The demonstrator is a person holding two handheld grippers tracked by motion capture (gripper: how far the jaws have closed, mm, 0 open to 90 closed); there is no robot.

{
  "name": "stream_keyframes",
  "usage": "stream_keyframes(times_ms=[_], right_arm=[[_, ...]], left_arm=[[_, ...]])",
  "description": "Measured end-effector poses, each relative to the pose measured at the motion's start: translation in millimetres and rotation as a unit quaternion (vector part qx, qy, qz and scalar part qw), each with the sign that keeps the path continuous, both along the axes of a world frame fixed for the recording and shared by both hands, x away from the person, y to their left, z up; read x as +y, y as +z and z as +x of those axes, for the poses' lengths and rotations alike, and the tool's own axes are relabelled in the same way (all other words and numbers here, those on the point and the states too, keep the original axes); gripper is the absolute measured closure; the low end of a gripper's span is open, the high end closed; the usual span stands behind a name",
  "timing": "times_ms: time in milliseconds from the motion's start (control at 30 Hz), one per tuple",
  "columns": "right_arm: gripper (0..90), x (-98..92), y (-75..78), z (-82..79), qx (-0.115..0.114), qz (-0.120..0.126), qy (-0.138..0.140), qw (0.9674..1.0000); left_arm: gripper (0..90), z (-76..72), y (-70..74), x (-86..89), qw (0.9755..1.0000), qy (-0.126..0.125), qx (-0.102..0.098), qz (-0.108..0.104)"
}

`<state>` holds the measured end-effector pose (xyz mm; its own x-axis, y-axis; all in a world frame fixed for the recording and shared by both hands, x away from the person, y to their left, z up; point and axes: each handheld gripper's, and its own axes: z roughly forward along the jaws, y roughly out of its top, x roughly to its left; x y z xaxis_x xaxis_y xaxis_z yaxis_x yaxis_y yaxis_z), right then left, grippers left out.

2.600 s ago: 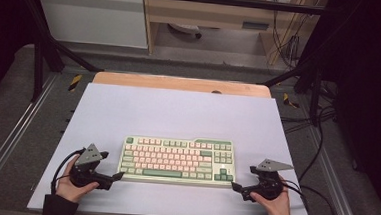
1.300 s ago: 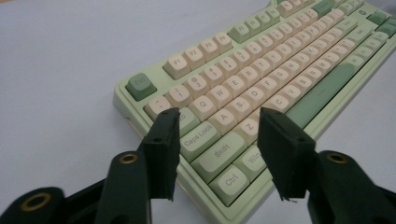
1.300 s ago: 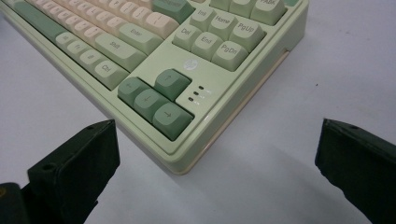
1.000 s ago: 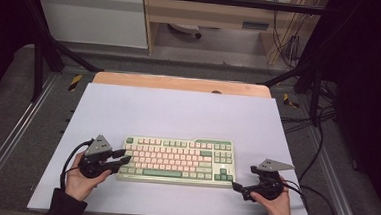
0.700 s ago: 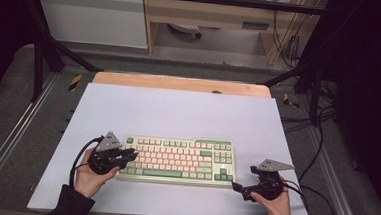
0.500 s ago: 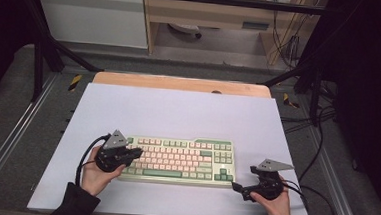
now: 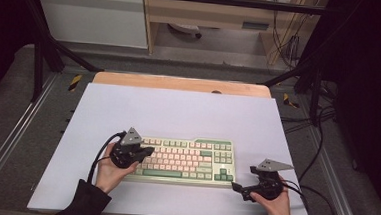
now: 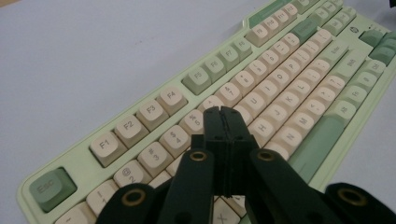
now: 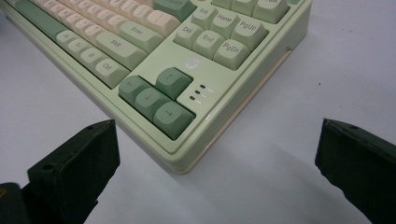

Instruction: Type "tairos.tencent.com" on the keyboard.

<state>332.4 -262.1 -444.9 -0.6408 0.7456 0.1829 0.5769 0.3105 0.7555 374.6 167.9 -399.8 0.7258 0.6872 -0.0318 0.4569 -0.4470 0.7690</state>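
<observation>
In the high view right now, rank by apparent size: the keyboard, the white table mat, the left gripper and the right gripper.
1. White table mat, by far the largest.
2. Keyboard.
3. Left gripper and right gripper: these look about alike, so I won't rank one over the other.

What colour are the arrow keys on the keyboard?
The arrow keys are darker green than the pale green keyboard case, clearest in the right gripper view.

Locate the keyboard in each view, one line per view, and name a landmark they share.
High view: keyboard lies lower centre on the table.
Left gripper view: it runs diagonally from lower left to upper right.
Right gripper view: its corner fills the upper left.
Shared landmark: the dark green arrow keys, at its near right corner.
</observation>
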Motion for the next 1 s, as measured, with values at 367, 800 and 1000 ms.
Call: stream_keyframes(times_ms=[367, 800, 1000], right_arm=[[0.5, 0.2, -0.5, 0.2, 0.000, -0.001, 0.001, 1.0000], [0.5, 0.5, -1.1, 0.3, 0.000, -0.004, 0.001, 1.0000], [0.4, 0.1, -0.7, 0.1, 0.000, -0.003, 0.001, 1.0000]], left_arm=[[89.9, 10.4, -7.3, -15.2, 1.0000, -0.001, 0.008, 0.005], [89.9, 15.3, -20.4, -28.1, 0.9998, -0.006, 0.013, 0.014], [89.9, 14.8, -22.6, -28.9, 0.9997, -0.006, 0.013, 0.019]])
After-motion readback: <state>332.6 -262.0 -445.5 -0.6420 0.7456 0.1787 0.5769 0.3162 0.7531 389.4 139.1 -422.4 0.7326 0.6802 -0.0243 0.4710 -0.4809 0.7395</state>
